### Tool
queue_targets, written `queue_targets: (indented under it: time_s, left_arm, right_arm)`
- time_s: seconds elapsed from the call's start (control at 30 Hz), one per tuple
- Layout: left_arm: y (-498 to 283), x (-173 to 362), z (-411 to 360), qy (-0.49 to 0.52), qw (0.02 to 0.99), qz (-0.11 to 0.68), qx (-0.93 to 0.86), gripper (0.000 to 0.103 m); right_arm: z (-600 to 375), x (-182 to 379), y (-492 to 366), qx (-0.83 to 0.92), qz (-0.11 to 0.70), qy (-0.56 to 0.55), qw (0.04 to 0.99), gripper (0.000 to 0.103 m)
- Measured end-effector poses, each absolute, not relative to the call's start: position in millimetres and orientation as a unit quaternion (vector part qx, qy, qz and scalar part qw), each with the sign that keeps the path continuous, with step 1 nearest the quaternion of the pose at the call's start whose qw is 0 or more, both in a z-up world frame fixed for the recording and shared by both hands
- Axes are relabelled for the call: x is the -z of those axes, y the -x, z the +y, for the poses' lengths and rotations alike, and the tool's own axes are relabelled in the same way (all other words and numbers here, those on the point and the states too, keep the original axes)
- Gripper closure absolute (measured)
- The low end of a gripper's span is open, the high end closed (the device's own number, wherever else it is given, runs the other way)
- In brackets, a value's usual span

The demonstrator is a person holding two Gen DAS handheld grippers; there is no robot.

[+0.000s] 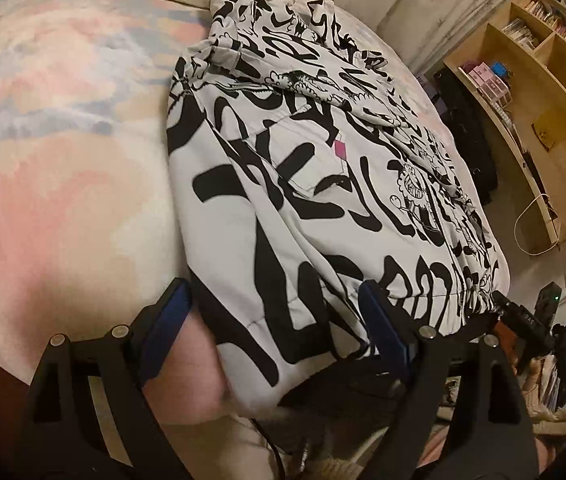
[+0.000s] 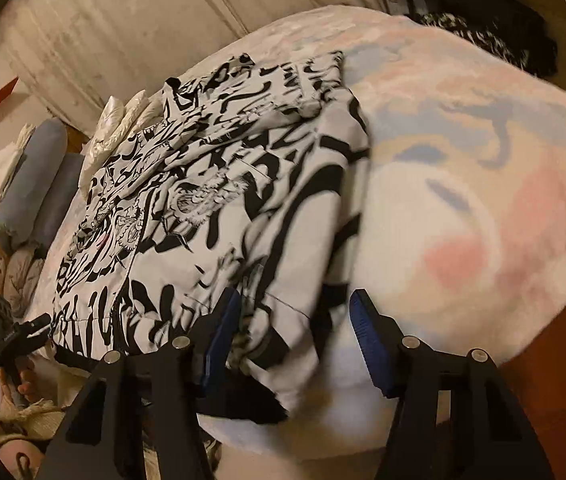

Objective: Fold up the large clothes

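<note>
Both grippers, left gripper (image 1: 275,332) and right gripper (image 2: 295,336), jaws apart, straddle the printed hoodie's (image 1: 323,184) hem on the bed (image 1: 63,160), positioned for the fold.

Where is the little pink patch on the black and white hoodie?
In the left wrist view, the pink patch sits near the middle of the hoodie, just above its front pocket, with the pastel blanket off to its left.

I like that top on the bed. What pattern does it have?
The top is white with bold black graffiti-style scribbles, clearest in the left wrist view.
</note>
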State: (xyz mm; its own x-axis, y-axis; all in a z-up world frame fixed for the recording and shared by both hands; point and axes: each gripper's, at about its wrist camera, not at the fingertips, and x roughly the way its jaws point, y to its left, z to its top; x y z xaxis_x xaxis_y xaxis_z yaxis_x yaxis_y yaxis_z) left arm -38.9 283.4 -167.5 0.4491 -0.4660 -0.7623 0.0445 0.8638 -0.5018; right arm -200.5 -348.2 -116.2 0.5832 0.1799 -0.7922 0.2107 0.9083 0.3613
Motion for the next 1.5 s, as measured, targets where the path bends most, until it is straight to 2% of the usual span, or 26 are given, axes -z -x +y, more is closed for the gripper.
queue_targets:
  time_s: [0.37,0.43,0.47,0.5,0.53,0.57,0.7,0.9,1.17,1.33,1.5]
  left_arm:
    - [27,178,273,0.222,0.82,0.501,0.166,0.023]
    - [25,178,267,0.216,0.824,0.497,0.163,0.035]
    - [24,177,264,0.21,0.829,0.495,0.153,0.049]
    - [24,178,264,0.211,0.831,0.493,0.149,0.06]
    - [24,178,265,0.223,0.83,0.491,0.147,0.066]
    - [24,177,267,0.234,0.829,0.488,0.141,0.08]
    - [27,165,264,0.248,0.834,0.481,0.11,0.096]
    - [38,129,250,0.203,0.85,0.478,0.084,0.099]
    - [52,92,255,0.209,0.839,0.493,0.094,0.099]
    - [17,70,261,0.239,0.835,0.482,0.112,0.1]
    - [-47,43,267,0.278,0.839,0.453,0.117,0.099]
  right_arm:
    - [-345,134,193,-0.022,0.439,-0.238,0.866,0.047]
    - [-336,132,187,-0.031,0.437,-0.223,0.871,0.063]
    - [-332,130,184,-0.033,0.435,-0.218,0.873,0.066]
    - [-330,128,183,-0.035,0.433,-0.214,0.875,0.074]
    - [-327,126,182,-0.036,0.431,-0.211,0.877,0.078]
    - [-325,124,181,-0.036,0.429,-0.21,0.878,0.08]
    - [-317,108,180,-0.025,0.423,-0.196,0.884,0.087]
    - [-312,72,191,-0.021,0.405,-0.184,0.895,0.09]
    - [-312,31,212,-0.023,0.384,-0.196,0.902,0.09]
    - [-321,12,175,-0.016,0.376,-0.211,0.902,0.091]
    - [-326,-24,101,-0.013,0.341,-0.246,0.907,0.091]
